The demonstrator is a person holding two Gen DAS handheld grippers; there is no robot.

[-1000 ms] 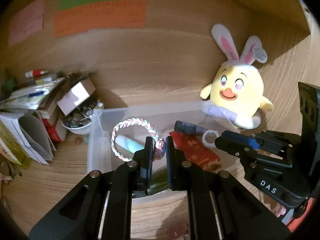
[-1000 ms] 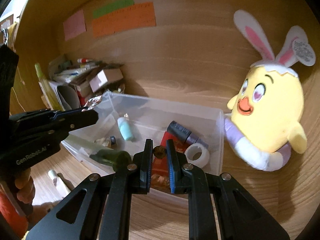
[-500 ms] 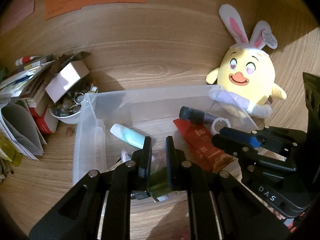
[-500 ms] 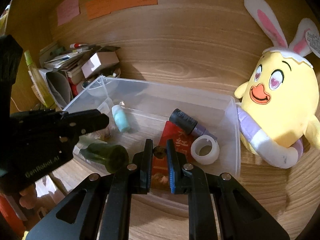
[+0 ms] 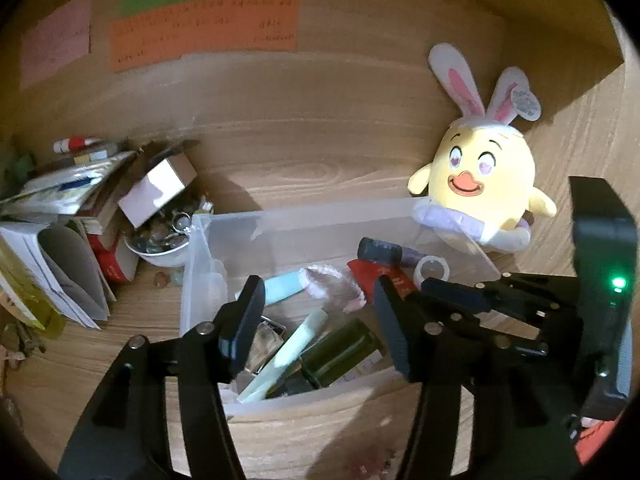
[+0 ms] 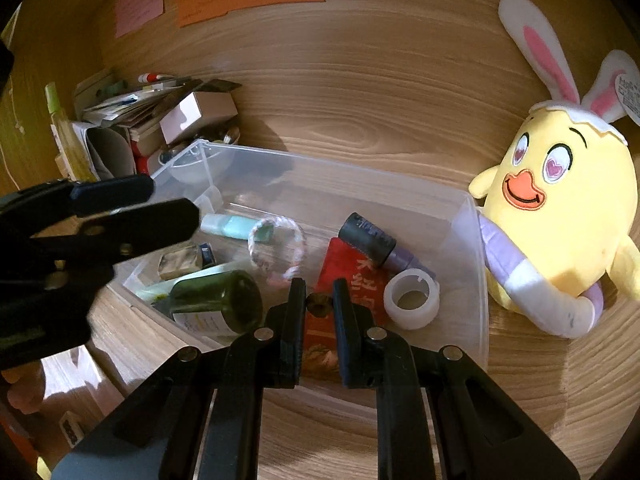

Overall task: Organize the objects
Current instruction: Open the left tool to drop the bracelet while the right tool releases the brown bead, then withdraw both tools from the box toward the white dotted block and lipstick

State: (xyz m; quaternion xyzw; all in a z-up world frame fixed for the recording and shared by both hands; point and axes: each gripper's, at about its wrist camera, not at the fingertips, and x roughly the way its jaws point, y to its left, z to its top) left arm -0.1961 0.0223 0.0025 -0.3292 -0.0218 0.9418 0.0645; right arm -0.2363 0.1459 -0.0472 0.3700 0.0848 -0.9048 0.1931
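Note:
A clear plastic bin (image 5: 304, 212) (image 6: 320, 164) stands on the wooden desk. My left gripper (image 5: 316, 300) (image 6: 176, 202) hovers over its near left part, jaws opening, with nothing pressed between the pads. Below it in the bin lies a pink-and-white braided bracelet (image 5: 352, 302) (image 6: 300, 240). My right gripper (image 6: 319, 300) is shut on a small brown round object (image 6: 319, 305) above the bin's front edge. Its fingers (image 5: 452, 290) show at the right in the left wrist view.
The bin also holds a green bottle (image 6: 216, 300), a mint tube (image 6: 228, 226), a red packet (image 6: 352, 276), a dark tube (image 6: 368, 238) and a white ring (image 6: 412, 300). A yellow plush chick (image 6: 560, 208) leans at its right. Papers, boxes and a bowl (image 5: 160, 248) crowd the left.
My left gripper, shut on the bracelet a second ago, dipped toward the bin and has opened; the bracelet now lies inside. The right gripper keeps its small brown object.

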